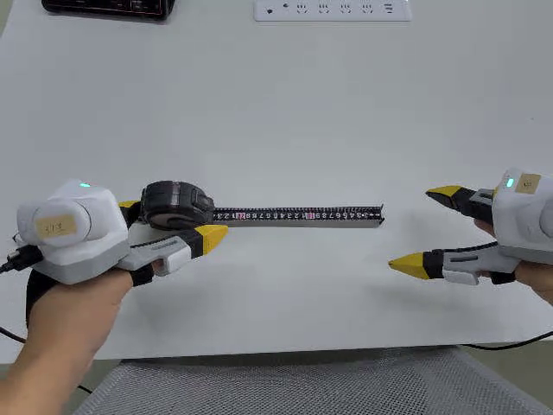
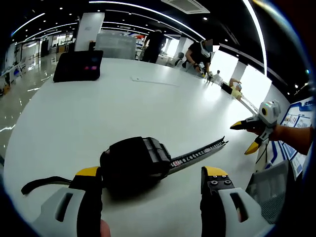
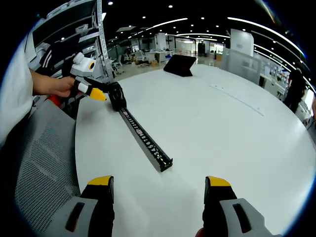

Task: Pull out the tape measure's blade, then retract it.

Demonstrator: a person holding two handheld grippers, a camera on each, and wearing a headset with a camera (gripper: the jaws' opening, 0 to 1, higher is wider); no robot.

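Note:
A black tape measure (image 1: 177,204) lies on the white table (image 1: 276,104), its dark blade (image 1: 298,214) drawn out to the right and resting flat. The blade's end hook (image 1: 380,216) lies free. My left gripper (image 1: 173,218) is open, its yellow-tipped jaws standing on either side of the case (image 2: 133,162) with a gap showing on the right side. My right gripper (image 1: 411,229) is open and holds nothing, a short way right of the hook. From the right gripper (image 3: 158,180) the blade (image 3: 145,140) runs away toward the case (image 3: 117,95).
A white power strip (image 1: 333,9) and a black device (image 1: 108,7) lie at the table's far edge. A grey mesh chair (image 1: 285,385) sits at the near edge. The case's black wrist strap (image 2: 42,183) trails to the left. People stand beyond the table.

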